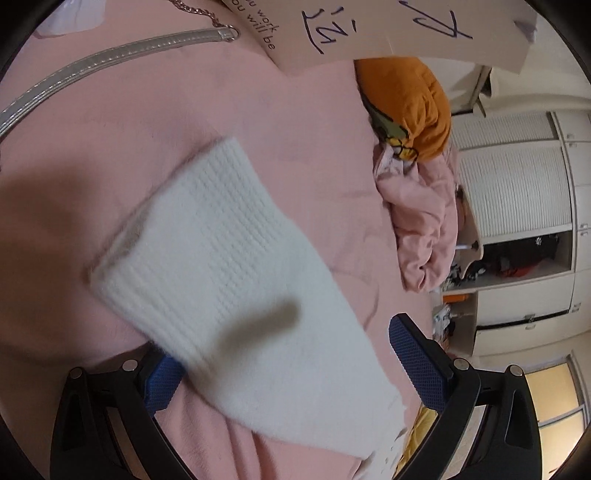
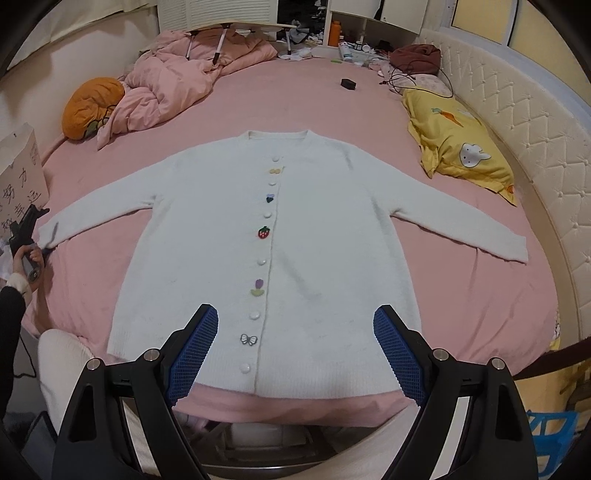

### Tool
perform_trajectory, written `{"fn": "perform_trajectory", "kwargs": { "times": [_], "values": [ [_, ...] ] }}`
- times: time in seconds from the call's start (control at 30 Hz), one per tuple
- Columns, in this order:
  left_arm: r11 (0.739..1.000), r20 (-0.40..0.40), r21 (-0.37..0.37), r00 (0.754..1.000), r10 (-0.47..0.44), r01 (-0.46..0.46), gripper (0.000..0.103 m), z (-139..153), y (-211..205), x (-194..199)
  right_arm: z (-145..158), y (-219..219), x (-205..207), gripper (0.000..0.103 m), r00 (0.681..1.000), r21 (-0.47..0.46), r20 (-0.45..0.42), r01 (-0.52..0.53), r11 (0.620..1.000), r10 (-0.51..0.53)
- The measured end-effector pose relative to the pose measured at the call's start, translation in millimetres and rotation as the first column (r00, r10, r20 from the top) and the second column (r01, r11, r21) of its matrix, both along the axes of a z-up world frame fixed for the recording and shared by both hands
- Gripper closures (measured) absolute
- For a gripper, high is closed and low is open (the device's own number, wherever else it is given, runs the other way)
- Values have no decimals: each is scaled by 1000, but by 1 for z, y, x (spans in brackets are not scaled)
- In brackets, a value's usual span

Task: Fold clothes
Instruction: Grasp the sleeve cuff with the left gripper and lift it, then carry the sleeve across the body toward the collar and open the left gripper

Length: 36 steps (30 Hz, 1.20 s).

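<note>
A white knit cardigan (image 2: 273,236) with decorative buttons lies flat, front up, on the pink bed sheet (image 2: 295,99), both sleeves spread out. My right gripper (image 2: 293,350) is open and empty, hovering above the cardigan's hem. In the left wrist view, my left gripper (image 1: 288,369) is open, its jaws on either side of the left sleeve's ribbed cuff (image 1: 207,240), which lies on the sheet. The left gripper also shows in the right wrist view (image 2: 27,232), at the cuff end of the left sleeve.
A crumpled pink duvet (image 2: 173,81) and an orange cushion (image 2: 90,107) lie at the back left. A yellow pillow (image 2: 458,144) lies at the right beside the padded headboard (image 2: 524,133). A paper bag (image 1: 351,26) and a silver strap (image 1: 99,62) lie near the left cuff.
</note>
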<state>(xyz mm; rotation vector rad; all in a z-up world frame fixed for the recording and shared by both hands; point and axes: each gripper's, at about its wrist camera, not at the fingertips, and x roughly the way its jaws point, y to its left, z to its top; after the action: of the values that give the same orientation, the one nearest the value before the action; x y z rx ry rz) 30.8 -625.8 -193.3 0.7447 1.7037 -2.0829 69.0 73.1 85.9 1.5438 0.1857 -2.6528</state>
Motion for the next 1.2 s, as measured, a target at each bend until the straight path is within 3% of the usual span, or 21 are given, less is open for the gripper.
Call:
{"fn": "perform_trajectory", "kwargs": {
  "times": [0.03,0.07,0.1,0.13,0.17,0.3,0.43,0.5,0.63,0.7,0.83,1.0,1.1,1.2],
  "values": [
    [1000,29,-13,1000,3,-2,23,0,0,2,-1,-1,0,17,1000,-3,3,-3,1000,3],
    [1000,73,-20,997,11,-10,51,-1,0,2,-2,-2,1,17,1000,-6,6,-6,1000,6],
    [1000,87,0,996,23,-23,67,-4,-4,5,-3,-3,1,17,1000,-9,8,-9,1000,9],
    [999,90,30,995,36,-38,92,-8,-7,9,-4,-4,1,17,1000,-12,11,-12,1000,12],
    [997,93,60,995,48,-54,95,-12,-11,13,-5,-4,2,17,1000,-15,14,-14,1000,15],
    [999,141,-21,990,31,-28,95,0,-8,13,-8,-6,4,17,1000,-33,16,-18,999,18],
    [988,99,-145,993,60,-45,95,39,7,0,-14,-1,4,17,999,-67,36,-6,998,8],
    [981,103,-195,994,21,-1,95,58,16,-20,-15,3,4,17,999,-81,33,2,997,1],
    [953,190,-282,980,-60,113,95,83,44,-62,-19,15,4,17,999,-109,29,22,994,-19],
    [922,260,-333,959,-111,197,95,90,63,-84,-23,24,3,17,999,-130,39,38,991,-33],
    [826,405,-418,891,-204,379,95,92,124,-135,-28,43,1,17,997,-160,49,69,985,-62],
    [732,477,-430,821,-313,529,95,80,204,-184,-33,68,0,17,993,-201,59,111,973,-101],
    [664,532,-427,764,-364,614,95,70,253,-208,-36,81,0,17,992,-217,52,125,968,-116],
    [622,554,-409,723,-413,668,95,63,296,-225,-43,87,-1,17,994,-218,53,106,970,-97]
  ]
}}
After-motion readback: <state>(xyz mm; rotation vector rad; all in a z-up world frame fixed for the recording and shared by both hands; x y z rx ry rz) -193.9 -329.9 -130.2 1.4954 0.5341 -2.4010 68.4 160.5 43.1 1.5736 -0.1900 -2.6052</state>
